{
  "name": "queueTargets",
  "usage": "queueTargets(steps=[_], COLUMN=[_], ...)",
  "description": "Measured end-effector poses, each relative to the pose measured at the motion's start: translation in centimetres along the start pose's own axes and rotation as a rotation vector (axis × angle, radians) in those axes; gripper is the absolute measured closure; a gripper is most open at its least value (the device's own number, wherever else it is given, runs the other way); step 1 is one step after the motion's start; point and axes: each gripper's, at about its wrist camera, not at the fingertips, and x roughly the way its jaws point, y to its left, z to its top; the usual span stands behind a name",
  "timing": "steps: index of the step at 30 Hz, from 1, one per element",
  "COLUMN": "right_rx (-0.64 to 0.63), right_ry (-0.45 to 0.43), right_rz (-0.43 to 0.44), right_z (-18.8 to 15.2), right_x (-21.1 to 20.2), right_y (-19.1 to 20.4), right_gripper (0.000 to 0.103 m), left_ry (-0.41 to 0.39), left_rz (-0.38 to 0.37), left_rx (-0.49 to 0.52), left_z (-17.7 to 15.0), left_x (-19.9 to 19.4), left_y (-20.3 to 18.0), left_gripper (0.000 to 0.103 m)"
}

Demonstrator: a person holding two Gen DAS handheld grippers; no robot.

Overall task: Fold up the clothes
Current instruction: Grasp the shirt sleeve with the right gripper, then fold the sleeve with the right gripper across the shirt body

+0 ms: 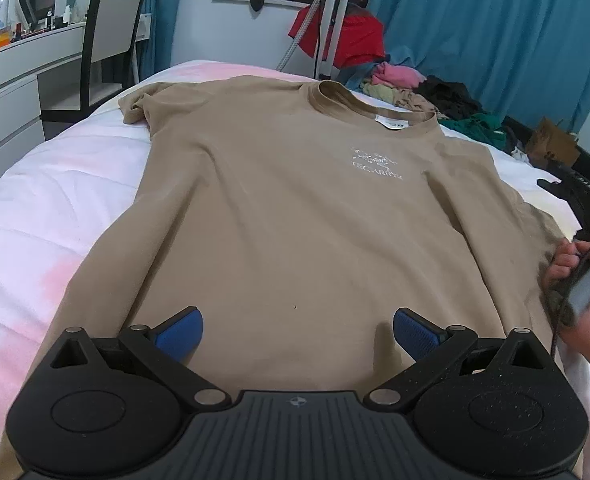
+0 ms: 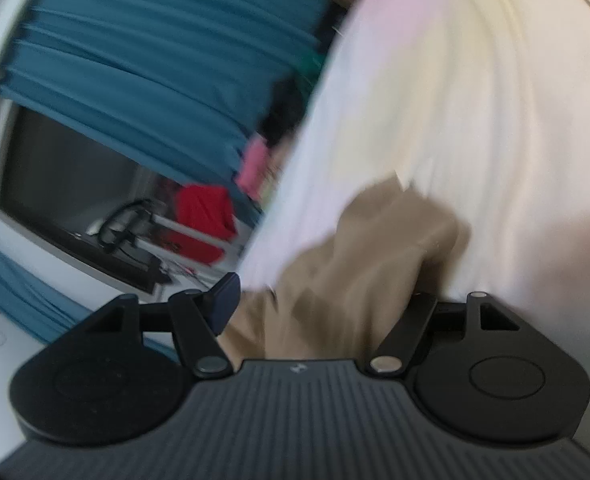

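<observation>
A: Where is the shirt (image 1: 295, 208)?

B: Flat on the bed (image 1: 55, 184), front up, collar at the far end, hem near the left gripper (image 1: 298, 334). One sleeve is bunched at the far left corner.

A: And the left gripper's tongs?

B: Wide apart. The blue pads (image 1: 181, 336) hover over the shirt's lower part, one to each side, with tan cloth showing between them. They clamp nothing.

A: The right gripper (image 2: 327, 300)?

B: Its view is rolled and blurred. The tongs stand apart; one dark pad (image 2: 225, 300) is clear at left, the other is hidden behind a fold of the shirt (image 2: 359, 264). That fold lies between the tongs and bulges over the right one. I see no pinch on it.

A: Any hand in view?

B: In the left view a hand (image 1: 583, 292) at the right edge holds the grey handle, beside the shirt's right side.

A: Containers?

B: Only a brown paper bag (image 1: 551, 144) at the far right of the bed; what it holds I cannot tell. A loose pile of clothes (image 1: 415, 92) lies beyond the collar.
</observation>
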Motion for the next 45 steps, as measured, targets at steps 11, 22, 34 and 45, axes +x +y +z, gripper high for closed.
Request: queueTargets(steps=[11, 22, 34, 45], right_rx=[-0.292, -0.477, -1.113, -1.295], right_ry=[0.051, -0.064, -0.14, 0.223], right_rz=[-0.199, -0.272, -0.104, 0.005], right_z=[2.3, 7.4, -5.6, -20.5], right_x=[3.6, 2.6, -0.3, 6.4], right_y=[3.7, 5.6, 20.7, 22.6], right_gripper=[0.095, 0.095, 0.095, 0.083], left_ry=[-0.014, -0.021, -0.121, -0.162], left_rz=[0.025, 0.046, 0.138, 0.178], left_rx=[0.057, 0.058, 0.042, -0.116], left_z=[0.0, 0.4, 3.1, 5.3], left_x=[0.8, 0.7, -2.1, -3.4], left_y=[-0.4, 0.5, 3.3, 10.1], left_gripper=[0.001, 0.001, 0.001, 0.001])
